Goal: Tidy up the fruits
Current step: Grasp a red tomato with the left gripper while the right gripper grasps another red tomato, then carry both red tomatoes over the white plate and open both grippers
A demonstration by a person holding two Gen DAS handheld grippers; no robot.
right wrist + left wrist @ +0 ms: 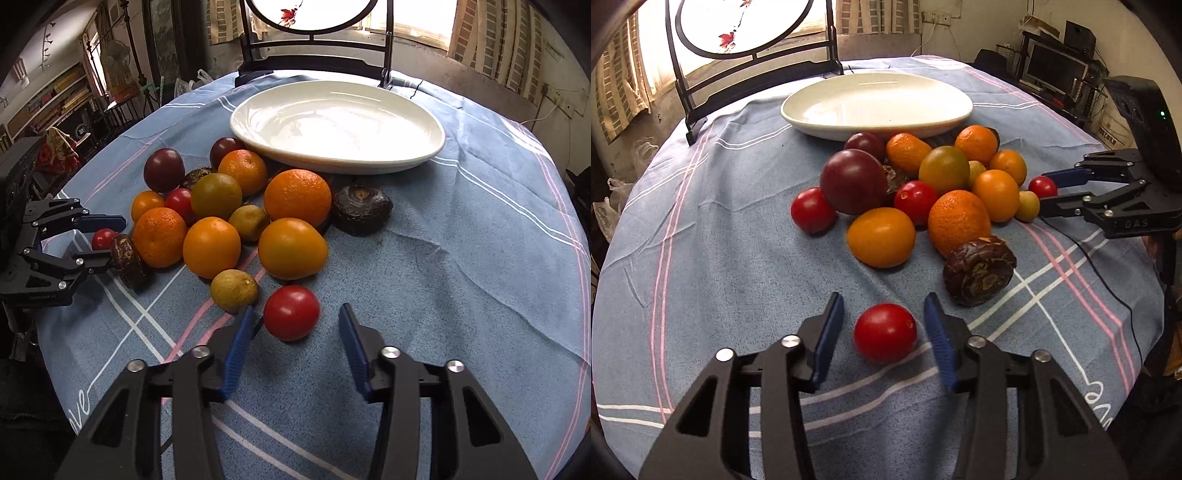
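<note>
A pile of fruit lies on the blue checked cloth: oranges (958, 221), red tomatoes, purple fruits (854, 181), small green fruits and dark wrinkled ones (979, 270). An empty white plate (877, 105) stands behind the pile and also shows in the right wrist view (338, 125). My left gripper (884, 308) is open with a red tomato (885, 332) between its fingers, apart from both pads. My right gripper (297, 315) is open around another red tomato (291, 312), which lies close to the left finger. Each gripper shows in the other's view: the right gripper (1047, 192) and the left gripper (107, 238).
A black wooden stand (753, 55) with a round painted screen stands at the table's far edge behind the plate. A thin black cable (1108, 291) runs over the cloth on the right. Shelves and a monitor (1056, 68) lie beyond the table.
</note>
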